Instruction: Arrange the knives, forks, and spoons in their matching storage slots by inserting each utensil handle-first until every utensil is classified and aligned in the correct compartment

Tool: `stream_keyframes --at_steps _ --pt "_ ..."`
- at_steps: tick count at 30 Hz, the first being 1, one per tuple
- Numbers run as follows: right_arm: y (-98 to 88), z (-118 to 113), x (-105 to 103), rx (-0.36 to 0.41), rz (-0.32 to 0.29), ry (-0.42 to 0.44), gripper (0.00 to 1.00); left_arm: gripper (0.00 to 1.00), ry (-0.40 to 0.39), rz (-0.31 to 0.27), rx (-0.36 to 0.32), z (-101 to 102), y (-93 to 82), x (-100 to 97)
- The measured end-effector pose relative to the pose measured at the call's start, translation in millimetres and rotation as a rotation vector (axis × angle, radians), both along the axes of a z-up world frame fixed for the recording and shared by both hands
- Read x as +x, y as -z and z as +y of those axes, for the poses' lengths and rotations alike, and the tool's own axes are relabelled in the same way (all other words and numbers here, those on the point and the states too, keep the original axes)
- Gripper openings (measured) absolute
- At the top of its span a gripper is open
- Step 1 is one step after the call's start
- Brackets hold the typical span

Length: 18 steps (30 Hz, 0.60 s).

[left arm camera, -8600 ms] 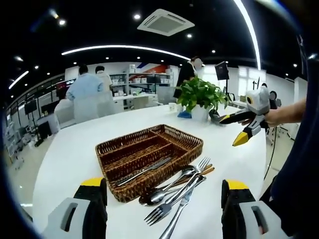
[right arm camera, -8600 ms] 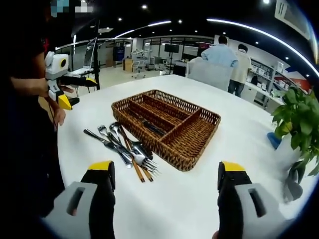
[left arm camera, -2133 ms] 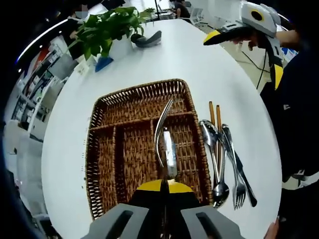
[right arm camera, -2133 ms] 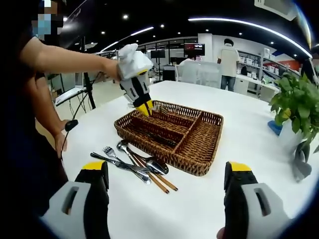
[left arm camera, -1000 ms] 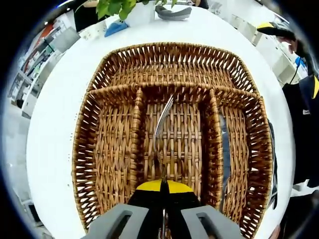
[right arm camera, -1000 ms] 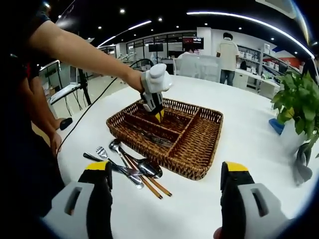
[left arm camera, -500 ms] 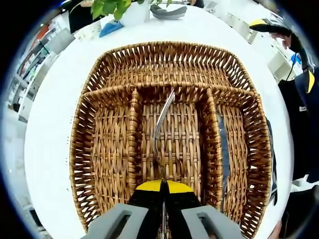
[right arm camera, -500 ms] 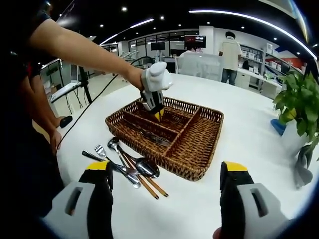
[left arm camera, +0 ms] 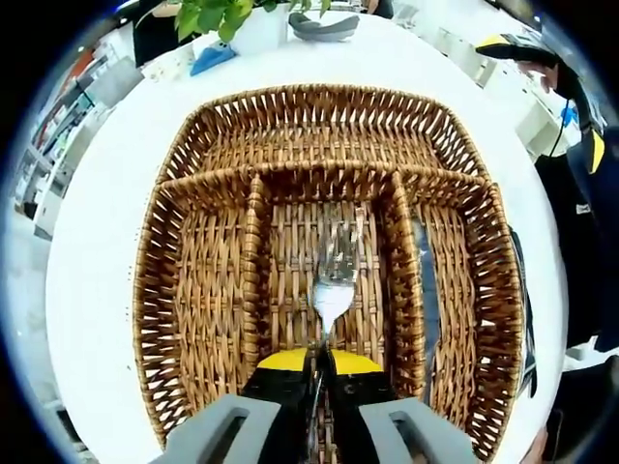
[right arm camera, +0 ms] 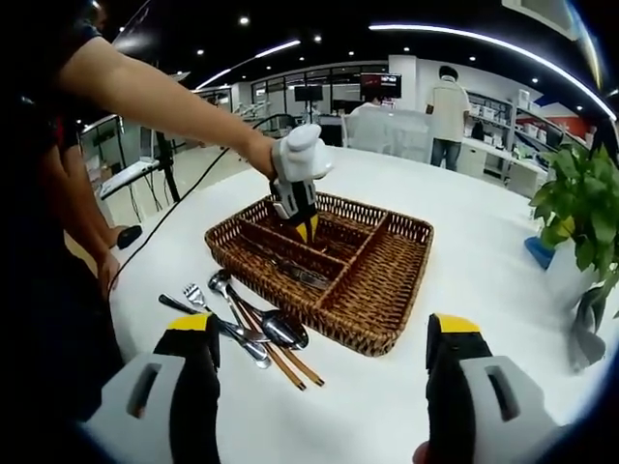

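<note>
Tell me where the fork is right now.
In the left gripper view, the fork is held by the left tool over the middle long slot of the wicker tray, left of the slot holding a knife.

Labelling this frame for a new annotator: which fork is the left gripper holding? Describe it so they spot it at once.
Start at the wicker tray on the white table; it has three long slots and one cross slot. The fork lies along the middle long slot, tines pointing away, handle pinched in the left gripper. The knife lies in the next slot, and the other cutlery is outside the tray.
</note>
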State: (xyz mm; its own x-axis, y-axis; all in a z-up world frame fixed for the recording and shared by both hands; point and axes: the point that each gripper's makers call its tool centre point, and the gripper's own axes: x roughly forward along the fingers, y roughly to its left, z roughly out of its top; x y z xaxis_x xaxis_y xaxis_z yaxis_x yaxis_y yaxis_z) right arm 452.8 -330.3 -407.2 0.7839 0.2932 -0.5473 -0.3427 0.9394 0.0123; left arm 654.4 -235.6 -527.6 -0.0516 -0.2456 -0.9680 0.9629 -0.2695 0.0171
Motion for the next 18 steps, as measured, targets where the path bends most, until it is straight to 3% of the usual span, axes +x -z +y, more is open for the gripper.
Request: stream_keyframes --at_steps 18 --pt "-1.5 -3.1 1.4 -0.009 -0.012 0.015 0.88 0.03 0.029 -0.039 -0.01 -1.3 -0.5 -0.9"
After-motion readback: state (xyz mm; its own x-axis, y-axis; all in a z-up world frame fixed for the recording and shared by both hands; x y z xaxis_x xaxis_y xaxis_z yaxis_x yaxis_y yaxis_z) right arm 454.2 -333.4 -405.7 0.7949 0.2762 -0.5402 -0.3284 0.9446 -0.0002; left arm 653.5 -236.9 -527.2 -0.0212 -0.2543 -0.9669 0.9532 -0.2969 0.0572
